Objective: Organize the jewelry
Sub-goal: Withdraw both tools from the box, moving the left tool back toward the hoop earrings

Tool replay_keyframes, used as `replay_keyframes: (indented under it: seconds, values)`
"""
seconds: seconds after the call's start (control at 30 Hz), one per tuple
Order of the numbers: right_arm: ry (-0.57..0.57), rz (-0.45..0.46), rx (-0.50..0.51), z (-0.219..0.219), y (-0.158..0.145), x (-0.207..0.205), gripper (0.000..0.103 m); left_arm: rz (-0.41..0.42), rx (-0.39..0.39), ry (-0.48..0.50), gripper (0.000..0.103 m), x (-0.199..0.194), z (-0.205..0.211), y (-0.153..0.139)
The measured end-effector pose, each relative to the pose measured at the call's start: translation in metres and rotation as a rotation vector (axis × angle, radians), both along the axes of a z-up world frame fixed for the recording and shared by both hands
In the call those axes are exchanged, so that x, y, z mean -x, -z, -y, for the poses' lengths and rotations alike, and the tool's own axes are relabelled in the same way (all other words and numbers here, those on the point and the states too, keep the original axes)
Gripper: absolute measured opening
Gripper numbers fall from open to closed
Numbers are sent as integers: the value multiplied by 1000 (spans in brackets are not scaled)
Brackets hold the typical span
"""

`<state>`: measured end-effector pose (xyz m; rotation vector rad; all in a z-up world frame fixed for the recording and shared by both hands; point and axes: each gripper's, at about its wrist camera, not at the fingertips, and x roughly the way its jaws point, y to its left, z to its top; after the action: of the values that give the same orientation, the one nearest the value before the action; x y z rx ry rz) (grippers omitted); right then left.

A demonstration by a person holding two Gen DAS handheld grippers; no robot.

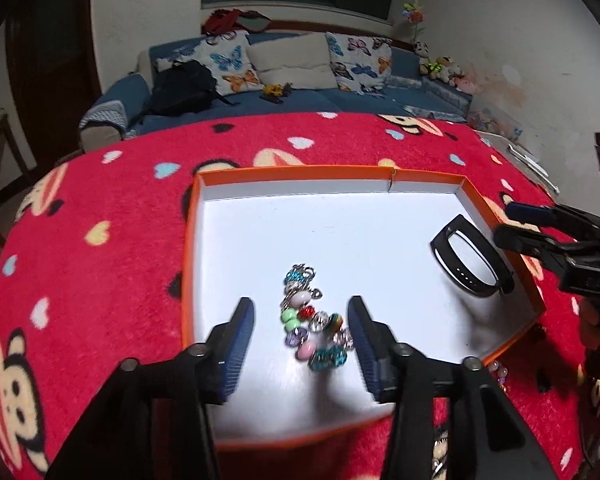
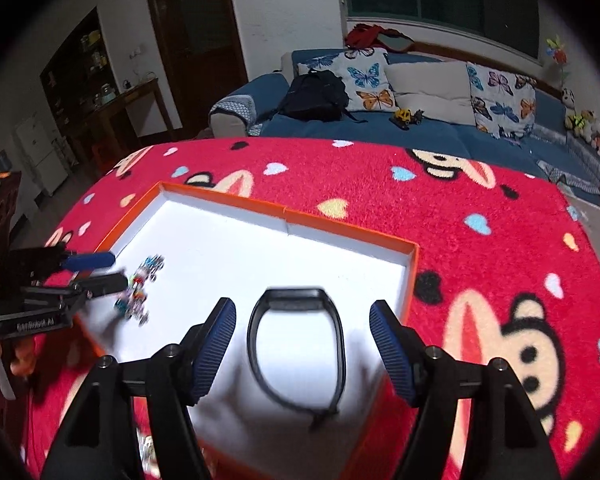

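An orange tray (image 1: 300, 170) with a white floor lies on the red cloth. A bracelet of coloured beads (image 1: 312, 320) rests on the tray floor near its front edge. My left gripper (image 1: 300, 310) is open around it, and neither pad touches the beads. A black wristband (image 2: 296, 344) lies in the tray's (image 2: 340, 228) right part, between the spread fingers of my open right gripper (image 2: 303, 312), untouched. In the left wrist view the wristband (image 1: 472, 260) sits beside the right gripper (image 1: 512, 224). In the right wrist view the left gripper (image 2: 100, 270) hovers at the beaded bracelet (image 2: 140, 292).
The red plush cloth (image 1: 100, 280) with monkey faces and hearts covers the table. More beads (image 1: 500, 372) lie outside the tray by its near right corner. Behind the table stands a blue sofa (image 1: 300, 100) with cushions and a black backpack (image 1: 180, 88). A hand (image 2: 16, 356) shows at lower left.
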<state>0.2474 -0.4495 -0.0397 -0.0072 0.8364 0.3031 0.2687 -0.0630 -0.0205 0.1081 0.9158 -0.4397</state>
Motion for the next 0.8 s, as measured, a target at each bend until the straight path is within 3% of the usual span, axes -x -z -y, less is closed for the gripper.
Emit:
replay_keyframes:
  seconds: [0.03,0.33,0.6,0.8]
  values:
    - [-4,2,1,1,-1,5,76,5,0,-11,64,5,-2,-2]
    - [-71,0,4,6,-3,67,76,26,31,-2,65,66,-10,-21]
    - [-53,-41,44,23,18,106,75,28,61,34,65,122,-8,-25]
    - [-17,-89,39,39,33,105,62,5,83,44,65,147,-6,-18]
